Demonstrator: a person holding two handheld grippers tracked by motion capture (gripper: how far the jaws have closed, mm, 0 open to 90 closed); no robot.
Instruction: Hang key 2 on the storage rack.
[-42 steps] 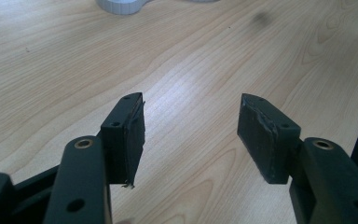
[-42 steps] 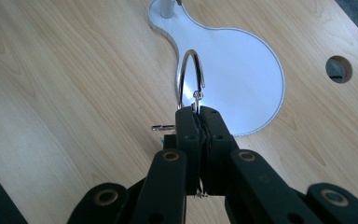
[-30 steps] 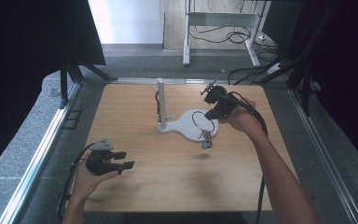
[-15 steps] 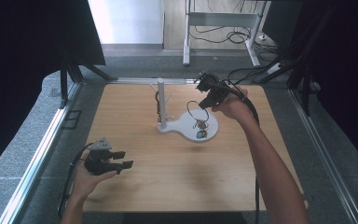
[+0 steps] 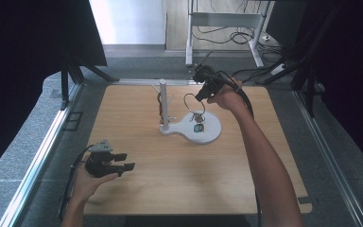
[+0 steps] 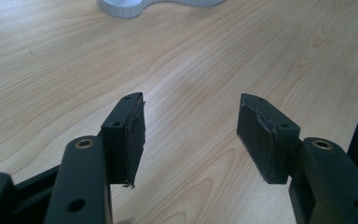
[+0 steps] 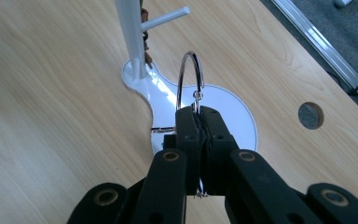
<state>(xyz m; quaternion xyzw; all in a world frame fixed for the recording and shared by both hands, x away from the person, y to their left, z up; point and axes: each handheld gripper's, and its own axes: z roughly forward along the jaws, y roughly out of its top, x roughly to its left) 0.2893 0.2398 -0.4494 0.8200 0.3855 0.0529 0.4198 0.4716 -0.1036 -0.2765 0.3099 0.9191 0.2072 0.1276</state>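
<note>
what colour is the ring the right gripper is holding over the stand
Shiny silver metal key ring, pinched in the right gripper; it shows best in the right gripper view.

No text, label, brand, number or sign can be read in these pictures. The small charm with a blue-green face [image 5: 197, 127] hanging over the white keyhole-shaped plastic stand base [image 5: 211, 134], right of centre in the high view, may carry a print, but it is too small to tell.
</note>
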